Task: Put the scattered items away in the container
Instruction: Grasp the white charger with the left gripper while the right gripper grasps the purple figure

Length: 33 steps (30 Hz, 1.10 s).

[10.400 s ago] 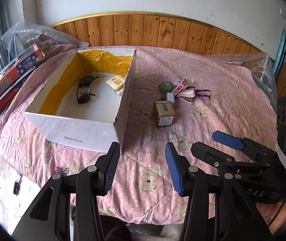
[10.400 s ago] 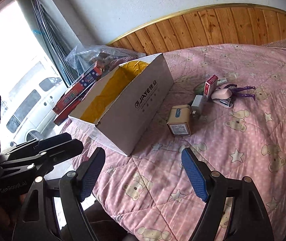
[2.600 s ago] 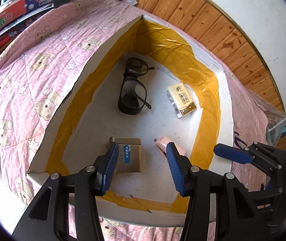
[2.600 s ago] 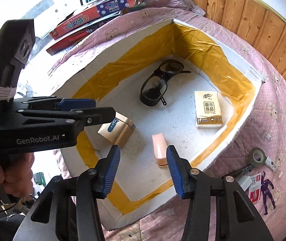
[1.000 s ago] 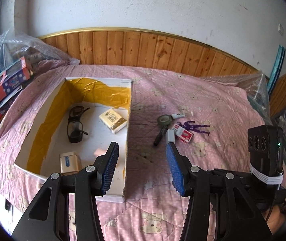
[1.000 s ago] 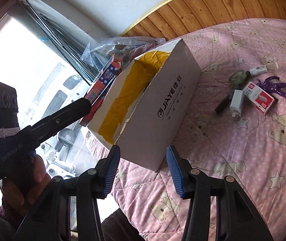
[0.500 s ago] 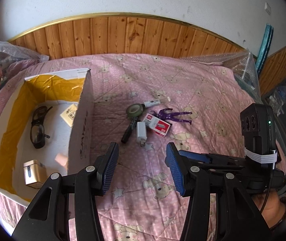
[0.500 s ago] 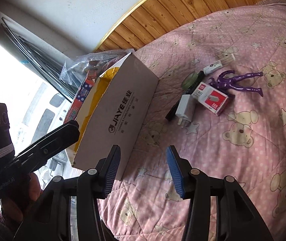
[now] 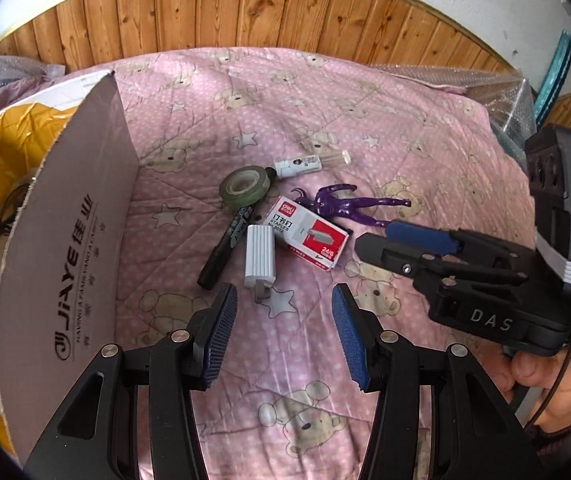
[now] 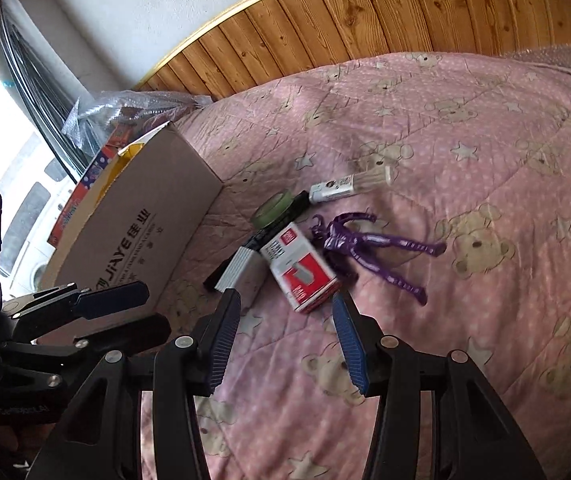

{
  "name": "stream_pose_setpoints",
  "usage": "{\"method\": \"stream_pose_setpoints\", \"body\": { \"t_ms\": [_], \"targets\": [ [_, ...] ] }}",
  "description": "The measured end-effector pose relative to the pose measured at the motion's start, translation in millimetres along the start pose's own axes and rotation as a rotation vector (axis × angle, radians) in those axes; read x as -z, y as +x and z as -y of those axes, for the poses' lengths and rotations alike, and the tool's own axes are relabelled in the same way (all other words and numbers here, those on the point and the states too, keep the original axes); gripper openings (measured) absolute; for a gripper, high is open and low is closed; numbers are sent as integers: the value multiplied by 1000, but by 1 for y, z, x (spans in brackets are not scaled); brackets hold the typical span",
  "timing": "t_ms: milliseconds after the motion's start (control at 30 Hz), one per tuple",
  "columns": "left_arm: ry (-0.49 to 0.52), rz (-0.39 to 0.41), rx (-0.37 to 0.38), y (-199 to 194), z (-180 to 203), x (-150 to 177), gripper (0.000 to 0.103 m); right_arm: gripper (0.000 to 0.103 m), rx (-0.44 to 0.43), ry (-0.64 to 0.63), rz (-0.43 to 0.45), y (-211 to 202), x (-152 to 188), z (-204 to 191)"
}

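Note:
A cardboard box (image 9: 65,248) with yellow tape inside stands on the pink bedspread at left; it also shows in the right wrist view (image 10: 133,236). Beside it lie a white charger (image 9: 260,255), a red-and-white staples box (image 9: 309,234), a black marker (image 9: 225,246), a green tape roll (image 9: 245,184), a white tube (image 9: 309,162) and a purple figure (image 9: 349,206). My left gripper (image 9: 281,336) is open and empty, just short of the charger. My right gripper (image 10: 285,340) is open and empty, just short of the staples box (image 10: 299,272).
Wooden wall panelling (image 9: 285,16) runs behind the bed. Bubble wrap (image 9: 497,92) lies at the far right. Coloured game boxes (image 10: 89,184) and plastic wrap lie behind the cardboard box near the window. The right gripper's body (image 9: 485,280) is at right in the left view.
Both grippers have moved from over the box to the right and down toward the pile of loose items. The items now appear much closer. Both stay open and empty.

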<state>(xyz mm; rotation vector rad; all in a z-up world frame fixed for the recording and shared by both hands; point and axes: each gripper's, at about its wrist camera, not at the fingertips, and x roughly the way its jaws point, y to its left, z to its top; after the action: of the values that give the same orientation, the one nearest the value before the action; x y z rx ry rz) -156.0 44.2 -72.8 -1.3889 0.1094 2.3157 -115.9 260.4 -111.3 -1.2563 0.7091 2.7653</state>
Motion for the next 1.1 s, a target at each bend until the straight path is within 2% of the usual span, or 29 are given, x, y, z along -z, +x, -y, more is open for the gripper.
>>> {"method": "stream_pose_setpoints", "body": {
  "t_ms": [333,467,533,633,667,733,767,800,833,867,900,933,1000,1033,1067,1100],
  "targets": [
    [-57,-64,-38,60,-6,-12,52,53,125,-279,-119,44,-27,19],
    [-54,-61,-55,75,-3,-14,52,55,142,-390,-130,56,-31,14],
    [-32,-41,-70,78,-1,-16,52,55,141,-394,-127,59,-35,16],
    [-21,-18,-71,80,-2,-18,51,55,94,-332,-132,56,-44,24],
    [-16,-13,-77,80,-2,-18,49,55,92,-311,-113,51,-47,26],
    [-6,-5,-100,79,-3,-18,37,56,98,-306,-62,38,-52,25],
    [-7,0,-101,78,-4,-17,35,59,118,-320,-48,36,-54,23],
    [-10,7,-100,77,-6,-15,31,71,140,-340,-44,37,-55,21],
    [-13,13,-101,77,-7,-13,28,77,146,-356,-57,42,-57,21],
    [-13,19,-97,76,-7,-12,28,77,145,-364,-89,51,-56,22],
    [-12,25,-91,75,-8,-9,28,73,151,-363,-125,62,-55,25],
    [-11,29,-86,74,-8,-8,28,55,140,-343,-156,70,-54,32],
    [-18,36,-72,72,-11,-4,28,50,116,-276,-149,69,-55,42],
    [-28,39,-60,70,-13,-2,28,38,114,-259,-147,66,-55,43],
    [-45,42,-47,69,-16,-1,29,31,105,-234,-146,61,-55,44],
    [-62,43,-29,68,-18,1,34,29,95,-207,-138,56,-53,45]
  ]
}}
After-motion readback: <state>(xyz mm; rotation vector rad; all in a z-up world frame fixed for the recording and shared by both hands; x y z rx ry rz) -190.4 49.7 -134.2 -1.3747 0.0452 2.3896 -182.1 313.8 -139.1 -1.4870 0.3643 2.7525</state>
